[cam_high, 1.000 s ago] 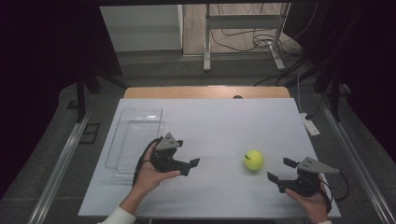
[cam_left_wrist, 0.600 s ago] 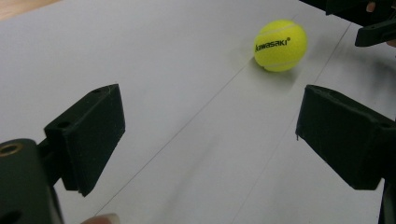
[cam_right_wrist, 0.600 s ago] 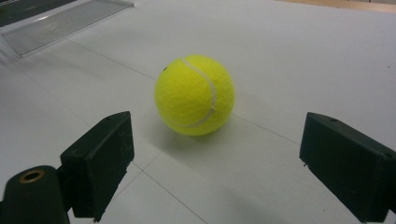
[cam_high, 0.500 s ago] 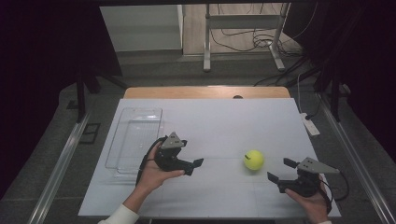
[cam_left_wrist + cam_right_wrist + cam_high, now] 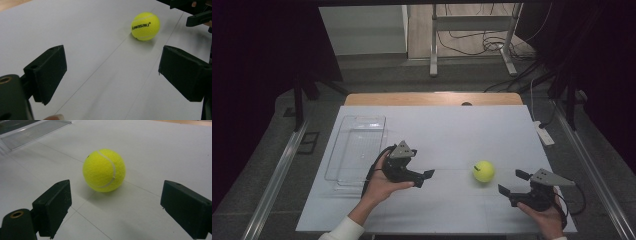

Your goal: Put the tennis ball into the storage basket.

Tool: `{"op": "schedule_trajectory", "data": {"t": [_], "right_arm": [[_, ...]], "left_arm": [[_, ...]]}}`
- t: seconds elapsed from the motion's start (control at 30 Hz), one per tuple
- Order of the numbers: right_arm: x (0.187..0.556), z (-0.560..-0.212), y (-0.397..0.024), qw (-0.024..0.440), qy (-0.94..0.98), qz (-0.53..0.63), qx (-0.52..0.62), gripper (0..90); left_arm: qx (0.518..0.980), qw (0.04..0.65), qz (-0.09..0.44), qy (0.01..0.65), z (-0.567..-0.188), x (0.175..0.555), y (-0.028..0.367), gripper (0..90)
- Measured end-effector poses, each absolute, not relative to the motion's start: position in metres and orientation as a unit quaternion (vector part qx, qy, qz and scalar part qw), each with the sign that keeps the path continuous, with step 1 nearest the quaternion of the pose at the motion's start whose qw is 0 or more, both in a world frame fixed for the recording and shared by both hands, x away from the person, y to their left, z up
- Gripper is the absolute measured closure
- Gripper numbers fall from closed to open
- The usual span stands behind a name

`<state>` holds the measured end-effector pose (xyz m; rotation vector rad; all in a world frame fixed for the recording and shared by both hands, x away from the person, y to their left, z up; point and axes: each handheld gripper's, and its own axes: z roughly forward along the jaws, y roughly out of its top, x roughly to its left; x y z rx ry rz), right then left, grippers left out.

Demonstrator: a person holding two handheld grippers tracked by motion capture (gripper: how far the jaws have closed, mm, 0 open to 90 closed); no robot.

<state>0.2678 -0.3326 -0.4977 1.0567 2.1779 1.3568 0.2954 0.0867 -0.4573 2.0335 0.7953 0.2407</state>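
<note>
A yellow tennis ball (image 5: 483, 171) lies on the white table (image 5: 452, 130), right of centre. My left gripper (image 5: 424, 178) is open, held low to the ball's left and pointing at it across a gap. Seen along its jaws, my left gripper (image 5: 115, 72) has the ball (image 5: 145, 26) well ahead, printed with "Kawasaki". My right gripper (image 5: 512, 183) is open just right of and nearer than the ball. In the right gripper view the ball (image 5: 104, 170) sits close ahead, slightly left of the middle of my right gripper (image 5: 117, 205); neither jaw touches it.
A clear plastic tray (image 5: 357, 150) lies on the table's left side, behind my left hand, and the tray (image 5: 35, 130) also appears far off in the right gripper view. A white power strip (image 5: 544, 134) hangs at the table's right edge. A wooden strip (image 5: 432, 98) runs along the far edge.
My left gripper has slid a little to the right, toward the ball. The ball and my right gripper have stayed put.
</note>
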Motion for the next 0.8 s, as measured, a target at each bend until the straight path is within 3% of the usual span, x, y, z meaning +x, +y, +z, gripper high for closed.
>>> {"op": "schedule_trajectory", "data": {"t": [0.8], "right_arm": [[0.267,-0.498,-0.333,0.182,0.771,0.481,0.375,10.1]], "left_arm": [[0.834,0.453,0.087,0.303,-0.455,0.303,0.063,8.8]]}}
